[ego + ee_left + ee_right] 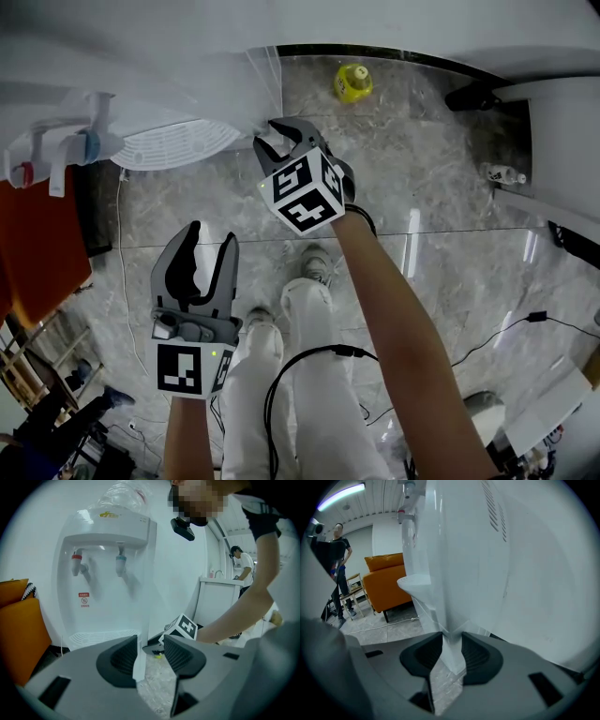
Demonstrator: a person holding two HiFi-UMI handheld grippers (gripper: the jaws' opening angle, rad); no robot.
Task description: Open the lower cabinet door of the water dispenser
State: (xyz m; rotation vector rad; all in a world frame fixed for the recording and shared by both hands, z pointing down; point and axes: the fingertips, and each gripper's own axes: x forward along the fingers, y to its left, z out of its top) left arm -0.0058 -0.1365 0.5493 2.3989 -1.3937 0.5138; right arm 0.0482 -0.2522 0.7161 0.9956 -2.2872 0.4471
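Observation:
The white water dispenser [178, 142] stands at upper left in the head view, its red and blue taps [77, 563] facing the left gripper view. My right gripper [282, 135] is at the dispenser's lower front corner. In the right gripper view its pads [476, 656] press on the thin white edge of the cabinet door [453, 654], so the right gripper [451, 654] is shut on that edge. My left gripper [211, 240] hangs over the floor, away from the dispenser and open. Nothing is held in the left gripper [150, 654]; the door edge only shows beyond the gap.
An orange sofa [37, 246] stands left of the dispenser. A yellow object [353, 82] lies on the marble floor behind it. A white cabinet [562, 141] is at right and black cables [506, 330] run across the floor. People stand in the background [338, 550].

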